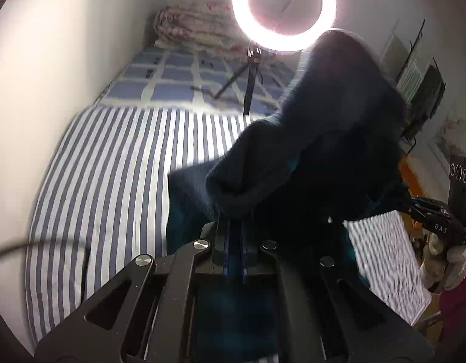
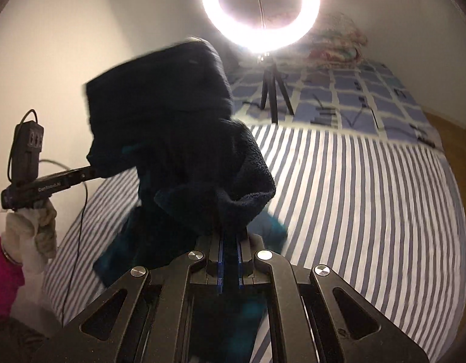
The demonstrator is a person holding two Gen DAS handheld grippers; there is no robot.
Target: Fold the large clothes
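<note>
1. garment [image 1: 308, 151], dark navy and fleecy with a teal inner face, is held bunched in the air above the striped bed sheet [image 1: 112, 181]; no flat lay and no finished crease can be seen, so the folding is judged to be at an early stage.
2. the left claw [image 1: 233, 224] is closed narrow on an edge of the cloth, which is draped over its tips.
3. the right claw [image 2: 230, 233] is likewise clamped narrow on another bunched edge, and the rest of the cloth is hung between the two and up toward the light.
4. what is judged left: the piece is to be spread on the sheet, smoothed, then folded over in stages.
5. around the work, a ring light [image 1: 284, 9] on a small tripod [image 1: 248, 81] is stood on the checked blanket [image 1: 178, 78] beyond the sheet, near enough that swung cloth could catch it.
6. a floral quilt [image 1: 187, 27] is bundled at the far end of the bed, well apart.
7. a cable [image 2: 79, 227] is trailed from the left tool across the sheet's edge and could be snagged.
</note>
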